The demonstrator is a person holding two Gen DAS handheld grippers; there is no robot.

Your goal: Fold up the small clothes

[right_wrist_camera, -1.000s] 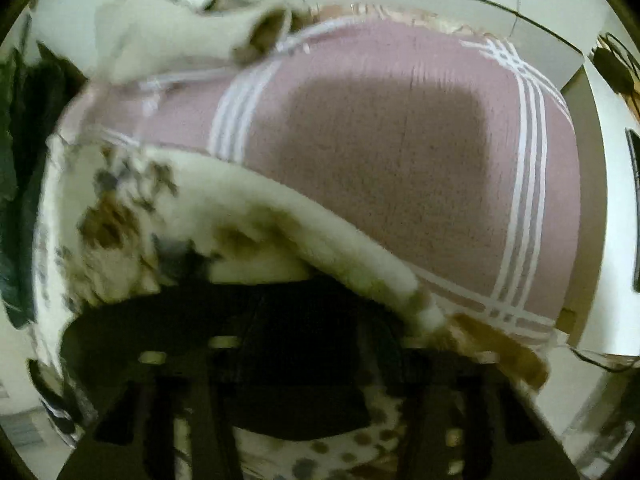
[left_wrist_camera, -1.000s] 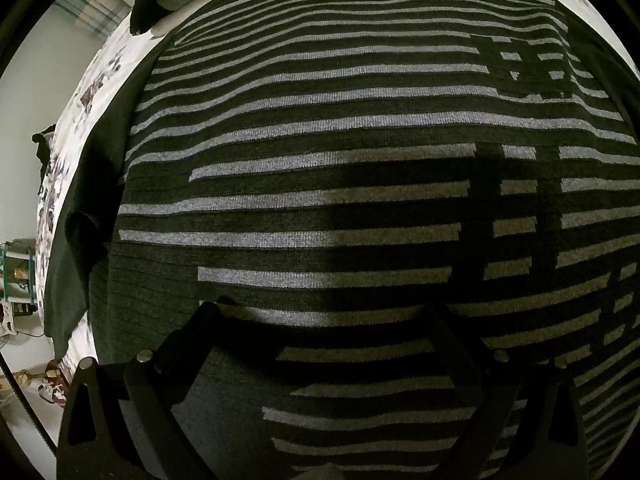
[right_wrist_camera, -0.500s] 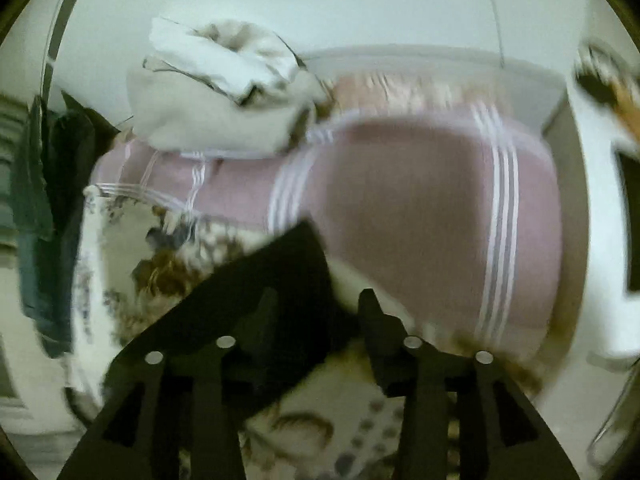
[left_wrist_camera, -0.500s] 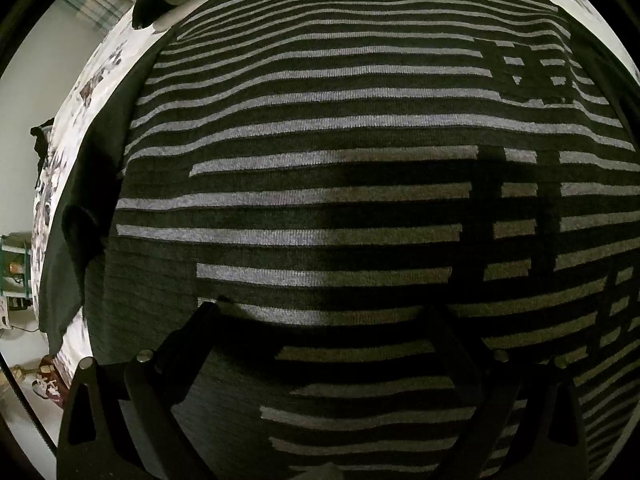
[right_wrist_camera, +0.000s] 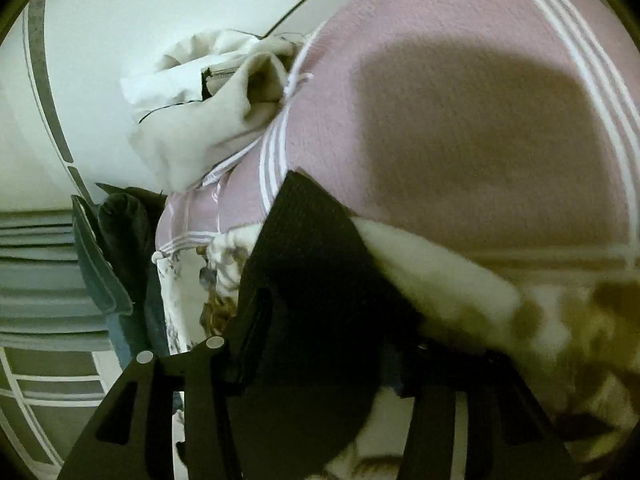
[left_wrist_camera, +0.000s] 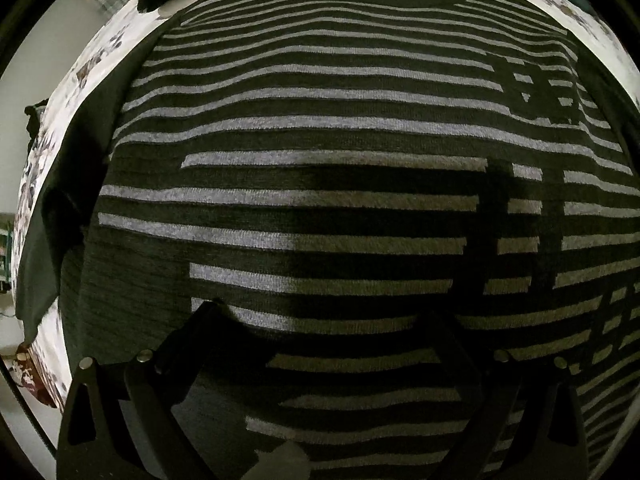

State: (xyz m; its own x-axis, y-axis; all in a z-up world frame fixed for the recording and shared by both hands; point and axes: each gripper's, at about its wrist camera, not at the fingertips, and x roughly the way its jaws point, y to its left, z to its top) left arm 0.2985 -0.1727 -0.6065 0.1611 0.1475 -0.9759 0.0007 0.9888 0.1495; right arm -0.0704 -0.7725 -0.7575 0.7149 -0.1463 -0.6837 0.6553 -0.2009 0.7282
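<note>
The right gripper (right_wrist_camera: pixel 320 360) has its jaws opening, with a dark flap of the garment (right_wrist_camera: pixel 312 248) lying loose between them, apparently being let go. The left gripper (left_wrist_camera: pixel 320 344) stands wide and points steeply down on the striped sweater (left_wrist_camera: pixel 320 140), pads resting on or just over the knit, nothing pinched. The sweater lies spread flat on the floral bedspread (left_wrist_camera: pixel 96 52), covering most of it. This looks like a sleeve or side fold just laid; next, the right gripper must clear the flap without dragging it.

- A floral bedspread (left_wrist_camera: pixel 96 52) is spread over the bed.
- A pink blanket with white stripes (right_wrist_camera: pixel 460 128) is laid beside it.
- A pale wall (right_wrist_camera: pixel 140 12) is seen behind.
</note>
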